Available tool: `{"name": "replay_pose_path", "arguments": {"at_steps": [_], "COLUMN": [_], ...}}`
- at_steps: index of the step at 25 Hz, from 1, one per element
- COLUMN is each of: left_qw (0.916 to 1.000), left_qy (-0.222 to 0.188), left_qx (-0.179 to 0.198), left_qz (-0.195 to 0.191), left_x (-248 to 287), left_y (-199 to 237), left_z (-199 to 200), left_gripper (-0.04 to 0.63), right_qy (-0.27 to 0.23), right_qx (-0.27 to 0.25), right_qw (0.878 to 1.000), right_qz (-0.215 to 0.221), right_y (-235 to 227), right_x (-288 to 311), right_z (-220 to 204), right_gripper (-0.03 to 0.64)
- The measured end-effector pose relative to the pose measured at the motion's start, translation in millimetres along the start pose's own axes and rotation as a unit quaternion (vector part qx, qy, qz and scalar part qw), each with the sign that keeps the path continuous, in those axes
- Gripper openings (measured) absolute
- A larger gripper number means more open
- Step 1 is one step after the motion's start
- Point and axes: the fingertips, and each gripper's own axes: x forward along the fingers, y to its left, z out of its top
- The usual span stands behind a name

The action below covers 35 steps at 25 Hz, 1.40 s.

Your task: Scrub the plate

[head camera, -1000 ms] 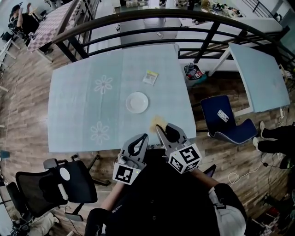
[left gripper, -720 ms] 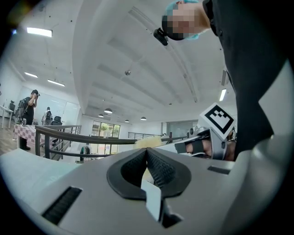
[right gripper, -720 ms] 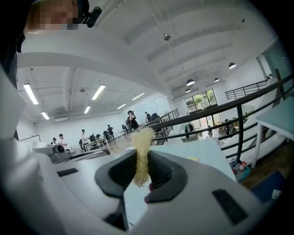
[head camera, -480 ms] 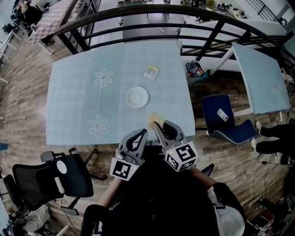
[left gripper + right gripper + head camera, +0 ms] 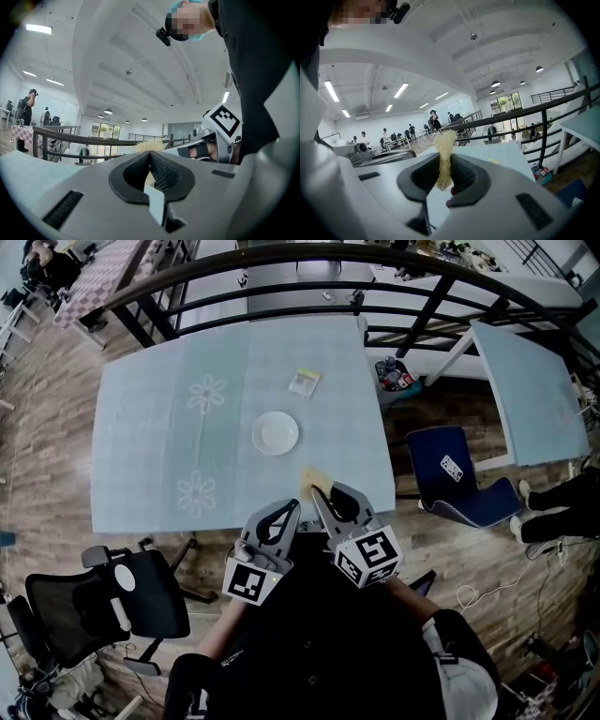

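At near edge: my right tool (image 5: 317, 493) pinches the sponge (image 5: 315, 480); left tool (image 5: 293, 507) pressed together, bare.
Mid surface (image 5: 150, 446): plate (image 5: 276, 433) well apart from both tools; I see a packet (image 5: 304, 382) beyond.

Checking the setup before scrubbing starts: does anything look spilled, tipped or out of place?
Nothing stands out. The plate lies flat on the table, the small packet beyond it, no spill visible. The right tongs grip the yellow sponge; the left tongs are shut, empty.
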Motion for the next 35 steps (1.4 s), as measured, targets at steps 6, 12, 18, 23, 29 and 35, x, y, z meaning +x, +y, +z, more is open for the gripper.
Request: {"name": "replay_pose_path", "arguments": {"at_steps": [6,12,18,23,29,35], "left_qw": [1.0,1.0,0.9998,0.9996,0.9981,0.9951], "left_qy": [0.005,0.004,0.01,0.015,0.037,0.055], "left_qx": [-0.005,-0.005,-0.011,-0.016,-0.033,-0.068], "left_qz": [0.001,-0.004,-0.009,-0.018,-0.036,-0.045], "left_x": [3,6,10,11,21,27], "left_y": [-3,-3,-5,-5,-9,0], "left_z": [-3,-3,-6,-9,-21,-28], "left_gripper": [0.014,0.014,0.014,0.014,0.014,0.014], "right_qy": [0.003,0.007,0.008,0.01,0.017,0.031], "right_qx": [0.007,0.011,0.02,0.023,0.03,0.038], "right_qw": [1.0,1.0,1.0,1.0,0.999,0.999], "right_qz": [-0.007,-0.01,-0.015,-0.014,-0.016,-0.012], "right_y": [-7,-10,-16,-15,-21,-22], "right_x": [-3,-2,-3,-1,1,9], "right_z": [-2,-4,-4,-5,-9,-13], "right_gripper": [0.06,0.06,0.06,0.06,0.06,0.06]}}
